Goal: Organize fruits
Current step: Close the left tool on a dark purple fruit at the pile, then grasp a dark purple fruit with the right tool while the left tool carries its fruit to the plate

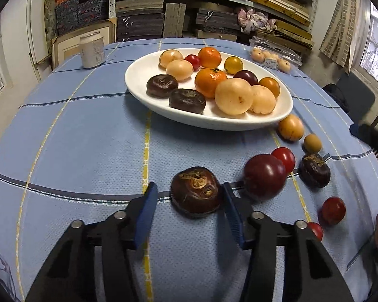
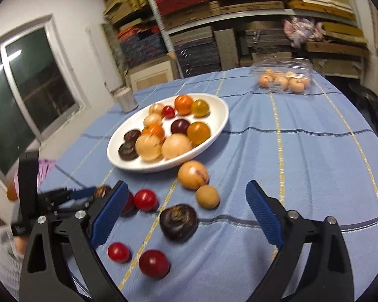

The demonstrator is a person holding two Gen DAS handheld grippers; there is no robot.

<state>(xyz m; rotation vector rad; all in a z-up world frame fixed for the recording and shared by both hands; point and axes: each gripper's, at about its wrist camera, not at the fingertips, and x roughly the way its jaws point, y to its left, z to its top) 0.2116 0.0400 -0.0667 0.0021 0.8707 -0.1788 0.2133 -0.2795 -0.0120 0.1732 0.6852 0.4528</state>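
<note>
Shelves full of flat boxes fill the back of the room, and a blue cloth (image 1: 88, 138) with yellow and dark lines covers the table. In the upper middle of the left view sits a white oval dish (image 1: 143, 75) holding round fruits: pale peach ones, two bright oranges, small red and yellow ones, and two flat dark brown ones.

At the bottom middle, the left gripper (image 1: 189, 196) is spread open around a dark brown fruit (image 1: 196, 192). This fruit is flat and shiny, with a rough tan spot on top. The right blue finger touches its side, and the left finger stands a little apart.

To the right of it lies a big dark red fruit (image 1: 264, 176), with more small red, tan and brown fruits near it on the cloth.

In the right view, the right gripper (image 2: 186, 193) is wide open above the cloth, holding nothing. A dark brown fruit with brown streaks (image 2: 179, 222) lies low in the middle. A clear box of peach fruits (image 2: 282, 78) sits at the upper right.
</note>
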